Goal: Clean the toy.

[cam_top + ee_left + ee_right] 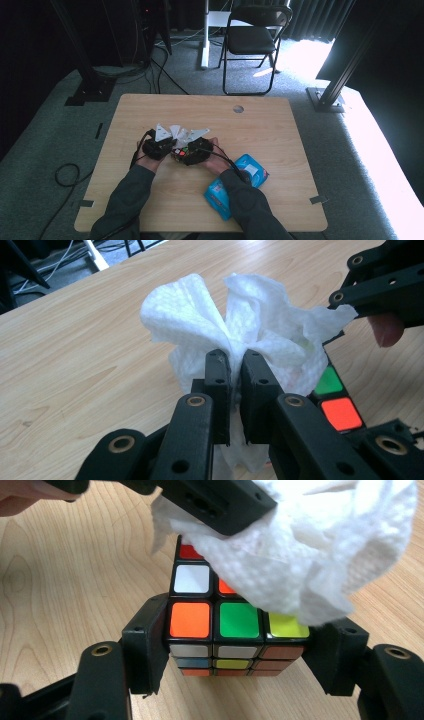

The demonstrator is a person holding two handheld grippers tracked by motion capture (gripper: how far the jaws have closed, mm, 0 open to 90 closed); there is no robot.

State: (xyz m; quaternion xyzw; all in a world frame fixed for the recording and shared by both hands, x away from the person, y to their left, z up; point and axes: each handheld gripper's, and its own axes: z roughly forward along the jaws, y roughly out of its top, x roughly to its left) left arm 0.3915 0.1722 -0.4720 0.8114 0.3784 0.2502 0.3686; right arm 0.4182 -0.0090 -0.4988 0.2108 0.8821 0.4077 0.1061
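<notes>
Right tool (pixel 235 645), jaws spread to cube width, clamping the puzzle cube (pixel 220 625) at desk (pixel 280 130) centre; left tool (pixel 236 375), jaws nearly closed, pinching a crumpled white tissue (pixel 250 325) pressed on the cube's top, toward 12 o'clock.

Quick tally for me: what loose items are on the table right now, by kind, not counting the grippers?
Puzzle cube, clamped in the right gripper: 1
White tissue, pinched in the left gripper over the cube: 1
Blue wipes packs by the right forearm: 2, it seems, though the forearm covers where they meet
Total: 4
</notes>
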